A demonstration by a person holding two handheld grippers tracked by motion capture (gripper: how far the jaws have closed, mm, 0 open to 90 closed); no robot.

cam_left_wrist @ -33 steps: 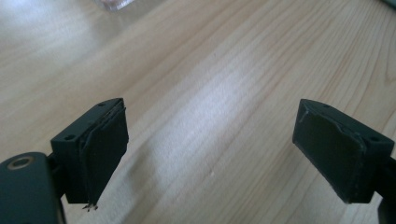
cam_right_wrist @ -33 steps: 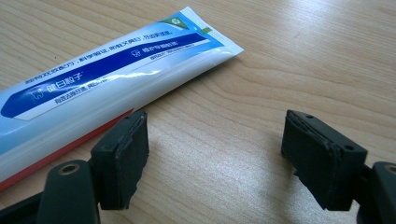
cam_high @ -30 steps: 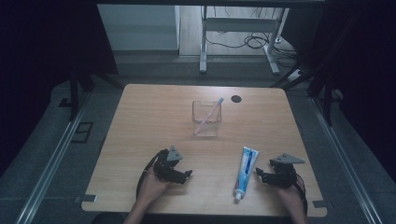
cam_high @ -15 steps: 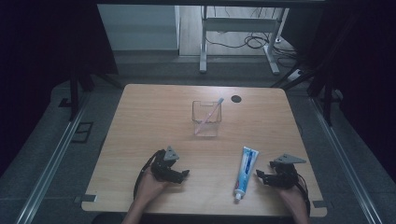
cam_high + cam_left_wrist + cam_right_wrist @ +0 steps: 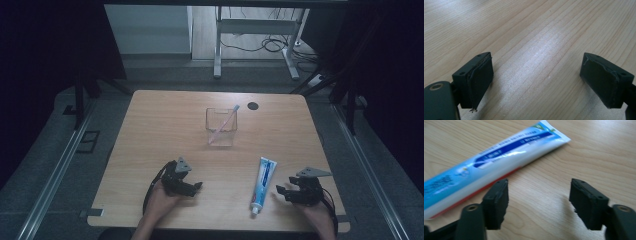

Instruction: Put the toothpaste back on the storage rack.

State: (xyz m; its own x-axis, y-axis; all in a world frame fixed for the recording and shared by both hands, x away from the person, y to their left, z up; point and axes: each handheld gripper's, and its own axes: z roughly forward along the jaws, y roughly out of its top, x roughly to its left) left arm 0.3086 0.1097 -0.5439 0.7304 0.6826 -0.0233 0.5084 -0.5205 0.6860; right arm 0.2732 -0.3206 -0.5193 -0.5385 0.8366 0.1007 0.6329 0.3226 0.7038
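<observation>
High view: pink toothbrush (image 5: 223, 125) leaning inside clear cup (image 5: 221, 136), mid-table (image 5: 150, 130).

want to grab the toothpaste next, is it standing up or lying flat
Lying flat: the toothpaste tube rests lengthwise on the table, cap toward the person.

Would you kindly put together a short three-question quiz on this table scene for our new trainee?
1. True or false: the toothpaste tube lies flat on the table, apart from the clear cup.
2. What leans inside the clear cup? A) a spoon B) a toothbrush C) a pen
3. Which gripper is nearer the toothpaste tube, the left gripper or the right gripper?

Key:
1. True.
2. B.
3. The right gripper; its jaws have just been closing, with nothing between them, beside the tube.
</observation>
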